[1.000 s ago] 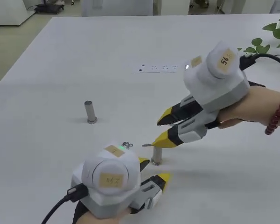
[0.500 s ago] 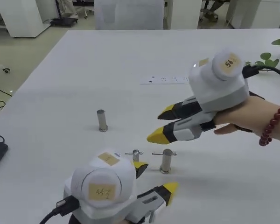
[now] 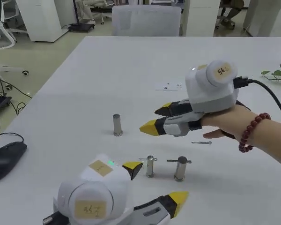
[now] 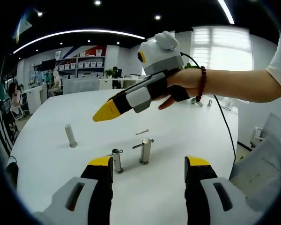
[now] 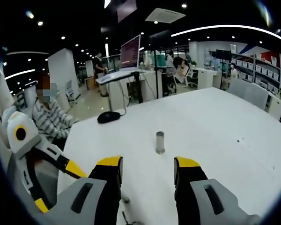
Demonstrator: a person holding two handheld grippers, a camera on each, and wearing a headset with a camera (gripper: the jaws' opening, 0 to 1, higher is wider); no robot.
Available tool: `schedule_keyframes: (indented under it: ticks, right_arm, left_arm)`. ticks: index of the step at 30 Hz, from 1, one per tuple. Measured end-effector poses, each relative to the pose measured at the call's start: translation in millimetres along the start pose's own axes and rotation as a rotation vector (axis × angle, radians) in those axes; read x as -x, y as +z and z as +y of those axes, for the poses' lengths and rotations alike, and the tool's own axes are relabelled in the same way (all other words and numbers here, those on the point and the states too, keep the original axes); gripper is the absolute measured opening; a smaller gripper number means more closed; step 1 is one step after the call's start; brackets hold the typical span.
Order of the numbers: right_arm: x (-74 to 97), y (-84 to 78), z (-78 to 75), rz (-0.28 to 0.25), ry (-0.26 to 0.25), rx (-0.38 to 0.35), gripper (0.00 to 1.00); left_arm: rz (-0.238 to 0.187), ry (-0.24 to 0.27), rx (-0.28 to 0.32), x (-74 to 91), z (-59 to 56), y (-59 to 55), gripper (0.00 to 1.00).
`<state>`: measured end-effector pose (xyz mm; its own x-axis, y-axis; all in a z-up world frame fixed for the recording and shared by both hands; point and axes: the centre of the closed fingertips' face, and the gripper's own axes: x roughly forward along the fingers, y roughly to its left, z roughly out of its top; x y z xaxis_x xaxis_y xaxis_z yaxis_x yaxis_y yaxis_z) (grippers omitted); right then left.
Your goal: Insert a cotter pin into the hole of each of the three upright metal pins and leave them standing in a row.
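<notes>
While two pins (image 3: 180,172) hold cotters (image 3: 171,161), third (image 3: 117,125) bare

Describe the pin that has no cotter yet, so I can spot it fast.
On the white table, look beyond the open left gripper. Two pins stand side by side near its jaws, each with a cotter through its top. The third pin stands alone, farther away and to the left in the head view, with a plain top.
</notes>
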<state>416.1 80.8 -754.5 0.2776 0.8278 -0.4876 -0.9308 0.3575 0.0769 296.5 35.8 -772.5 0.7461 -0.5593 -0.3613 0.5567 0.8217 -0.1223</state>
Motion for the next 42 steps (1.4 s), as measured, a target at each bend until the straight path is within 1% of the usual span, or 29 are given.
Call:
schedule_keyframes:
  ticks: [2,3,5,7,9,12,15,18,22,25,28,31,33,36,37,39,42]
  right_arm:
    - [-7.2,0.0,-1.0,-0.003,0.005,0.053,0.45]
    - [-9.9,0.5,-0.1,-0.006,0.01,0.057,0.45]
    - [-17.1,0.5,-3.1,-0.011,0.014,0.052,0.45]
    - [-24.0,2.5,-4.6,-0.025,0.015,0.049,0.44]
    - [-30.7,4.6,-7.3,-0.037,0.009,0.045,0.44]
    - [-41.1,6.3,-13.9,-0.057,-0.002,0.037,0.44]
    - [-54.1,8.8,-21.8,-0.086,-0.01,0.026,0.43]
    - [-64.2,9.5,-26.9,-0.097,-0.01,0.021,0.42]
    - [-77.6,5.3,-30.5,-0.096,-0.005,0.036,0.39]
    - [-86.6,4.0,-34.9,-0.096,-0.001,0.038,0.36]
    - [-94.0,2.4,-39.6,-0.089,-0.006,0.035,0.36]
    - [-100.6,1.1,-38.9,-0.085,-0.001,0.026,0.34]
    - [-108.4,-1.0,-41.4,-0.08,-0.006,0.012,0.33]
    - [-116.9,-4.1,-43.9,-0.07,-0.009,0.004,0.33]
    - [-119.8,-4.3,-44.7,-0.074,-0.009,-0.008,0.32]
    - [-121.8,-4.5,-43.5,-0.075,-0.01,-0.018,0.3]
    - [-127.1,-7.8,-42.1,-0.06,-0.012,-0.011,0.26]
  left_arm:
    - [-0.015,0.001,0.001,2.5,0.5,2.0,0.63]
    - [-0.019,0.002,0.005,3.4,1.0,2.6,0.65]
    - [-0.021,0.005,0.006,4.1,2.3,3.3,0.65]
    - [-0.024,0.015,-0.009,5.2,5.1,4.7,0.67]
    - [-0.029,0.027,-0.016,6.7,8.6,6.5,0.7]
    - [-0.04,0.034,-0.006,7.6,13.8,9.9,0.72]
    - [-0.053,0.053,-0.022,8.7,19.1,13.4,0.76]
    - [-0.063,0.063,-0.031,10.7,23.1,15.9,0.78]
    - [-0.076,0.068,-0.012,11.9,27.0,16.3,0.83]
    - [-0.067,0.073,-0.014,12.0,28.6,13.6,0.86]
    - [-0.061,0.071,-0.015,12.3,29.0,11.6,0.88]
    - [-0.052,0.063,-0.002,11.2,29.1,8.7,0.91]
    - [-0.058,0.058,0.002,11.0,28.3,9.2,0.94]
    - [-0.064,0.061,-0.003,10.6,28.7,10.5,0.94]
    - [-0.069,0.065,-0.008,10.7,29.1,11.6,0.94]
    - [-0.078,0.068,-0.004,10.7,30.0,13.4,0.96]
    - [-0.083,0.072,0.001,10.9,32.0,13.8,0.97]
